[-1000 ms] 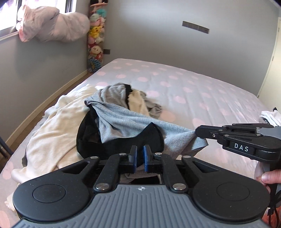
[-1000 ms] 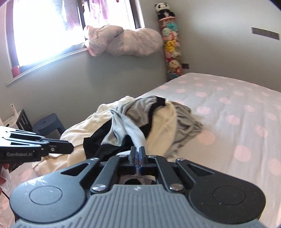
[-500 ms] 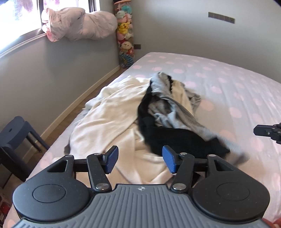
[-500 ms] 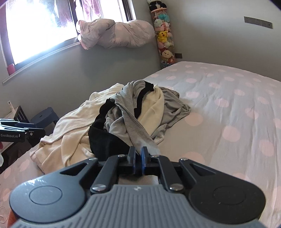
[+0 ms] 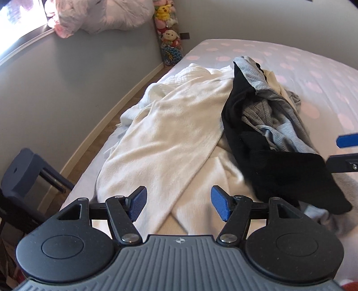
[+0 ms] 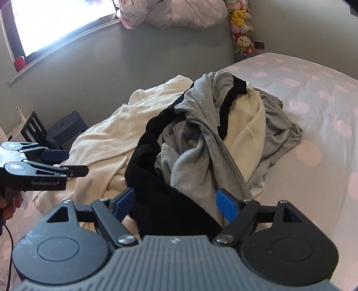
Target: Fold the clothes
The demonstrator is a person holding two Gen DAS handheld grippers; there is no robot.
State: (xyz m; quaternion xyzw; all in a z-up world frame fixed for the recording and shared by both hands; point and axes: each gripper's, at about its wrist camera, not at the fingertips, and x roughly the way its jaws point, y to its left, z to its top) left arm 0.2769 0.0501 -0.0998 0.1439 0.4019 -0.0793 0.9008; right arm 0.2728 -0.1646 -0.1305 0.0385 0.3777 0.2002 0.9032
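A heap of clothes lies on the bed: a cream garment [image 5: 170,134] [image 6: 107,143], a black garment [image 5: 279,165] [image 6: 161,201] and a grey ribbed garment [image 5: 275,120] [image 6: 201,152]. My left gripper [image 5: 179,204] is open and empty above the cream garment; it also shows in the right wrist view [image 6: 64,162]. My right gripper [image 6: 175,204] is open, with the black and grey cloth lying between its fingers, not pinched. Its fingertips [image 5: 345,141] show at the right edge of the left wrist view.
The bed [image 6: 313,94] has a pale sheet with pink dots. A dark stool [image 5: 24,170] [image 6: 67,125] stands on the floor at the left. A grey wall with a window sill and a bundle of bedding [image 6: 170,13] lies beyond. Stuffed toys [image 6: 242,29] hang in the corner.
Both grippers were shut on the clothes a second ago. The left opened first and swung left over the cream garment; the right has now opened too, and the cloth has dropped.
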